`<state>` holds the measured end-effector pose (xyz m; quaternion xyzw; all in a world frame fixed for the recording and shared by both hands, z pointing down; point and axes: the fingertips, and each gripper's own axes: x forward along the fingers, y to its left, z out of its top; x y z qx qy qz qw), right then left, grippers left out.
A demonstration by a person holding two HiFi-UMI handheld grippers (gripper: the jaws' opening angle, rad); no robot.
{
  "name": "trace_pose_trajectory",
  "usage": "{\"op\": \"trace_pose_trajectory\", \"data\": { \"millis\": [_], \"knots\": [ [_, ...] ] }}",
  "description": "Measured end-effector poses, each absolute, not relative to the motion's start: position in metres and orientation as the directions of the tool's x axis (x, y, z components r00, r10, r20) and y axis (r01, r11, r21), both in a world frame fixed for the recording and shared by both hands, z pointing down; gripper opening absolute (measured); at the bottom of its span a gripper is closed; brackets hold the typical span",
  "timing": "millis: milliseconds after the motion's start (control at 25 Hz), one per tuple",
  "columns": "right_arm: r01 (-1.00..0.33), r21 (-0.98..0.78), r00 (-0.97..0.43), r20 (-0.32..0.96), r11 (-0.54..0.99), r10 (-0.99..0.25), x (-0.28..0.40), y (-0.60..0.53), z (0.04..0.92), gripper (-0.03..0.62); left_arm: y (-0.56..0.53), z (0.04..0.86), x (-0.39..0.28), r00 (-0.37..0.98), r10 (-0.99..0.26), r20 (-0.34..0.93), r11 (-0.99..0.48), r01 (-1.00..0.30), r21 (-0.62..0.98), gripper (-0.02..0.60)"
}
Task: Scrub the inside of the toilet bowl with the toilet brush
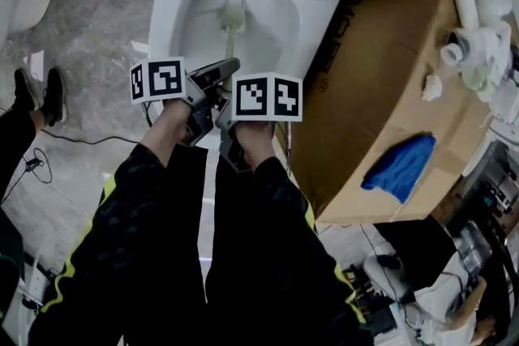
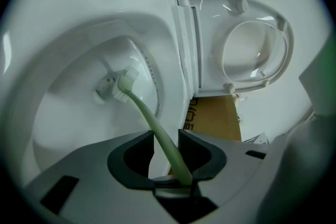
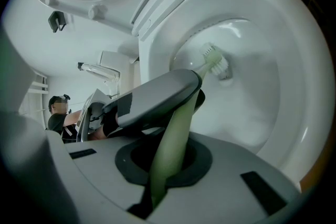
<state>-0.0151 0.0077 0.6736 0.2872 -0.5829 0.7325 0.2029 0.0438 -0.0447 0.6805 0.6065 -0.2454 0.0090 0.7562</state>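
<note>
Toilet bowl point(image 1: 312, 8): open below me, white, with the seat up. It is my work surface, and I judge the scrubbing to be under way.
Cardboard box point(image 1: 381, 69): stands just beside the bowl on my right with a blue cloth point(image 1: 401, 166) on top. I'd keep my elbows from swinging into it.
Raised seat point(image 2: 254, 44): tilted back behind the rim, clear of the stroke path.
Right gripper point(image 3: 168, 160): jaws clamped on the rear of the handle. I'd use it as the pivot.
Left gripper point(image 2: 167, 144): jaws closed round the handle further forward, nearer the head. This one should steer and press.
Toilet brush point(image 2: 149, 118): pale green, the curved handle running from both grips down into the bowl.
Brush head point(image 2: 126, 81): white bristles against the back wall, low in the bowl near the outlet. I'd work in short overlapping arcs, keep the bristles flat on the porcelain, then climb toward the rim without twisting the handle in the jaws.
</note>
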Motion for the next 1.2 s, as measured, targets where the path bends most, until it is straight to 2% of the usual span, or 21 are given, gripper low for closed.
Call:
{"op": "trace_pose_trajectory", "data": {
  "millis": [560,960,1200],
  "knots": [
    [-0.605,-0.75,-0.77,0.637,-0.267,-0.046,-0.008,0.018,0.641,0.016,-0.033,0.648,0.053,0.899,-0.24,0.367,0.298,-0.291,0.909,0.133],
    [-0.595,-0.775,-0.788,0.615,-0.215,-0.035,0.002,0.026,0.545,0.016,-0.03,0.557,0.057,0.888,-0.264,0.376,0.224,-0.323,0.919,0.133],
    [-0.588,-0.788,-0.794,0.605,-0.184,-0.054,0.005,0.027,0.485,0.017,-0.026,0.492,0.063,0.892,-0.279,0.357,0.249,-0.292,0.923,0.133]
  ]
}}
